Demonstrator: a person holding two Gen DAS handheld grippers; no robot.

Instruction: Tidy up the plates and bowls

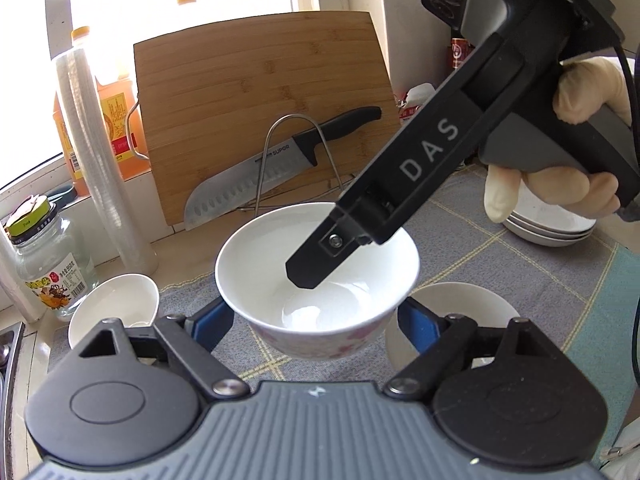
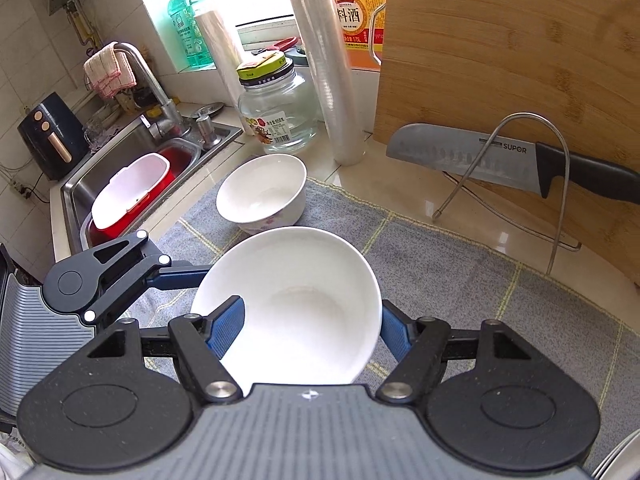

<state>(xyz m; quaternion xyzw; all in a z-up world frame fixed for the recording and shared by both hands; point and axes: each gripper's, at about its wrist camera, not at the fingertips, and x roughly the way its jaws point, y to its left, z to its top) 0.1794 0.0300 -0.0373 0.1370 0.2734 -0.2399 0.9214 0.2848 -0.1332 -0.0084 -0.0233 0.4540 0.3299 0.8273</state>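
Kitchen counter of pale glossy stone under a bright window, partly covered by a grey woven dish mat with yellow grid lines [image 2: 460, 276]; window glare washes out everything outside. A bamboo cutting board [image 1: 260, 108] leans against the tiled wall, its right edge cut off in the right wrist view, and a steel-bladed knife with a black handle [image 1: 276, 164] rests on a bent wire rack in front of it. The left gripper [image 1: 316, 316] has its blue ribbed pads clamped on the outer wall of a white ceramic bowl with pink floral print [image 1: 316, 280], held above the mat; the bowl is empty and hides most of both pads. The right gripper [image 2: 312, 326] grips the same bowl by its rim, one pad inside and one outside, the inner wall smooth and glazed. A gloved hand [image 1: 580, 144] holds that tool, its lower part out of frame. A second white bowl [image 2: 262, 192], also empty, stands on the mat's edge near the sink, and a third white bowl [image 1: 456, 312] is mostly hidden behind the held one. A stack of shallow white plates [image 1: 548, 224] is half covered by the hand. A clear glass jar with a yellow-green lid [image 2: 278, 108] appears empty. The steel sink [image 2: 120, 148] holds a red tub with a white insert; contents unreadable.
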